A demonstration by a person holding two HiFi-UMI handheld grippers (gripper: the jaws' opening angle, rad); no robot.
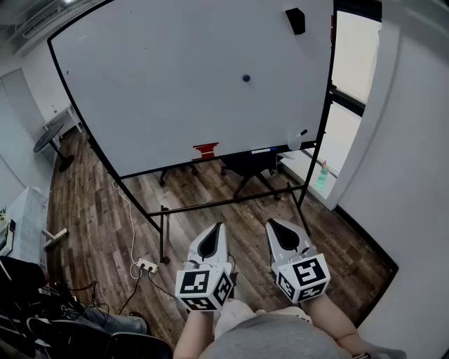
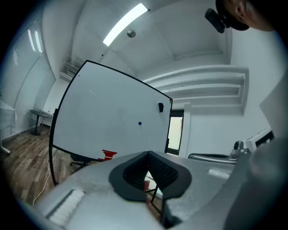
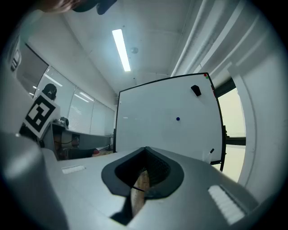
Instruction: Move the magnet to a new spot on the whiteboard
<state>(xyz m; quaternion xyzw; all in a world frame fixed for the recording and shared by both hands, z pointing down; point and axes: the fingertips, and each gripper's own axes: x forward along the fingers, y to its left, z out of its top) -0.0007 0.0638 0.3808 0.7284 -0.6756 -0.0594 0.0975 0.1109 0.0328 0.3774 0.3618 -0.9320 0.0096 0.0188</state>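
A small blue magnet [image 1: 246, 78] sticks to the large whiteboard [image 1: 161, 91] on its black wheeled stand, right of the board's middle. It also shows as a blue dot, the magnet [image 2: 140, 123] in the left gripper view and the magnet [image 3: 178, 119] in the right gripper view. Both grippers are held low and near my body, well back from the board and pointing at it. My left gripper [image 1: 215, 228] [image 2: 147, 155] has its jaws together with nothing between them. My right gripper [image 1: 275, 224] [image 3: 145, 149] is shut and empty too.
A black eraser [image 1: 295, 20] sits at the board's top right corner. A red item [image 1: 205, 150] and a white cup with a marker [image 1: 298, 137] rest on the board's ledge. A power strip [image 1: 147, 266] with its cable lies on the wooden floor, and a green bottle [image 1: 322, 175] stands by the window.
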